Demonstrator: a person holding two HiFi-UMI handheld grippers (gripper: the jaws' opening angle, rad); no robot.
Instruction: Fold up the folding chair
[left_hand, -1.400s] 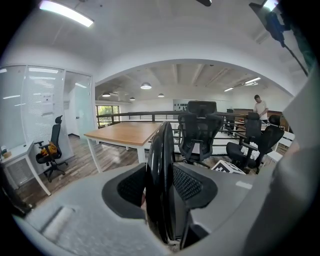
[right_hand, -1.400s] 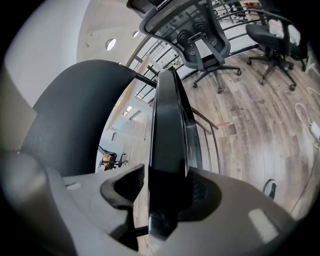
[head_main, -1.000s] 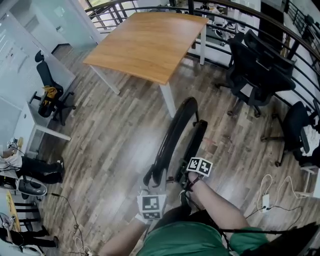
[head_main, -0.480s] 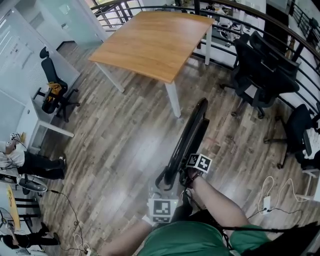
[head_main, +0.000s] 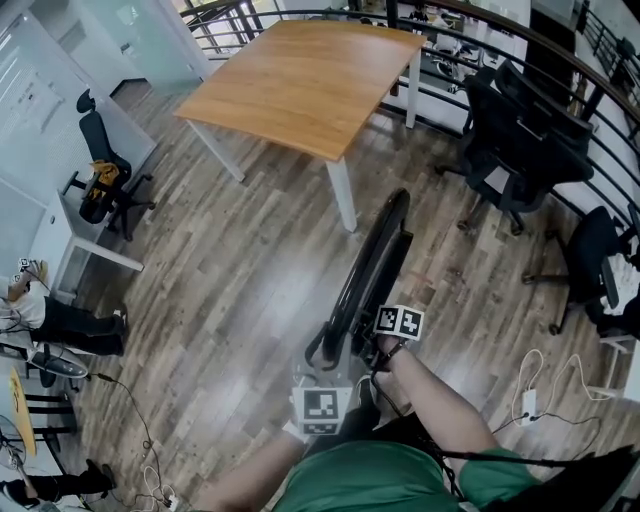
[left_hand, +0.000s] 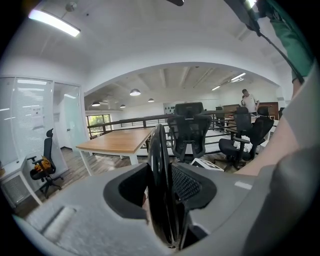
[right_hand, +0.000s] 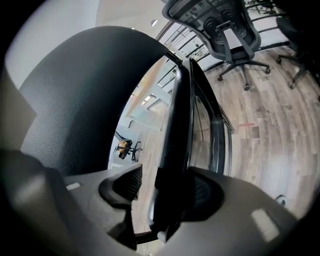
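Note:
The black folding chair (head_main: 375, 260) stands folded flat on the wood floor, seen edge-on in the head view just in front of the person. My left gripper (head_main: 325, 368) holds its near left edge; in the left gripper view the chair's thin rim (left_hand: 159, 175) is clamped between both pads (left_hand: 187, 182). My right gripper (head_main: 374, 350) is at the near right edge. In the right gripper view a chair bar (right_hand: 175, 140) stands between the jaws, which have just been opening: it lies against the right pad (right_hand: 205, 197), with a gap to the left pad.
A wooden table (head_main: 300, 85) with white legs stands beyond the chair. Black office chairs (head_main: 520, 140) cluster at the right by a curved railing (head_main: 560, 50). Another office chair (head_main: 100, 190) and a seated person (head_main: 40, 320) are at the left. Cables and a power strip (head_main: 530, 400) lie at the right.
The chair's two halves have come closer together and now look thinner. My left gripper has shifted right, closer to the right one.

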